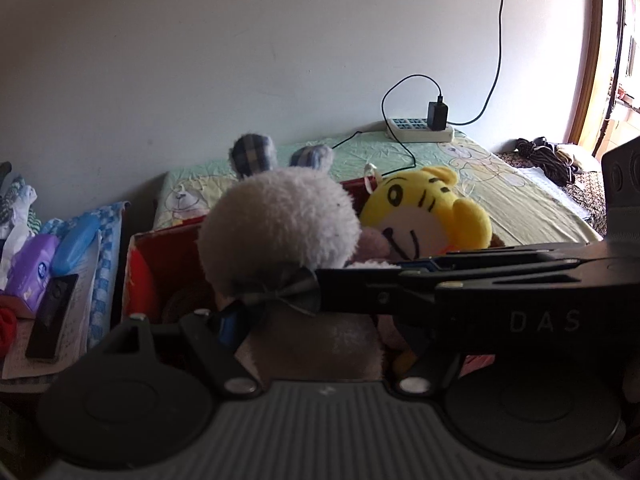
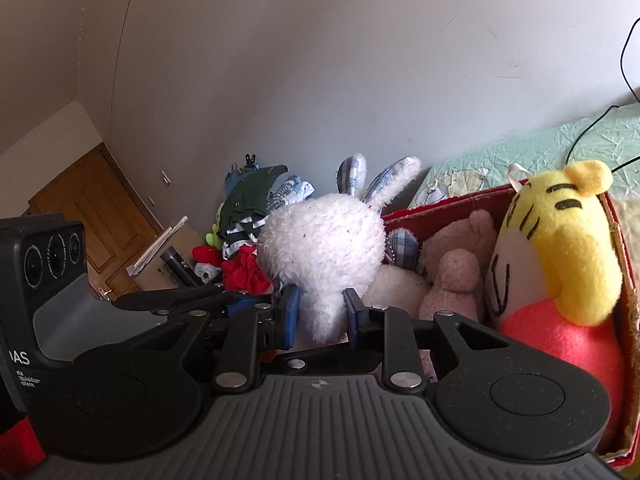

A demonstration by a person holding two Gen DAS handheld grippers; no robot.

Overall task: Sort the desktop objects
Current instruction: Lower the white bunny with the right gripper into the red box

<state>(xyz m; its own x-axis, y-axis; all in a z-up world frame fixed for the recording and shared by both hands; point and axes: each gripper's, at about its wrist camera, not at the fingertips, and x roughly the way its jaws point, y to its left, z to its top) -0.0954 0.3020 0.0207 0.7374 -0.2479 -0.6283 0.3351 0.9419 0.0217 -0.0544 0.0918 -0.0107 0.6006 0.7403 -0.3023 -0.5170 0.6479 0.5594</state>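
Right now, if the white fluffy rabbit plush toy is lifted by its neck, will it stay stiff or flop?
The white fluffy rabbit plush toy probably flops: its checked ears already splay. It looks light, and the right gripper visibly squeezes its neck thin.

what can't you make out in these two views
- White rabbit: its face is turned away in both views.
- Left gripper: in the left wrist view the rabbit's body covers its fingertips, so its grip is unclear.
- Red box: the bottom is buried under the yellow tiger and pink toy.
- Purple pack: print too small and blurred in the left wrist view.
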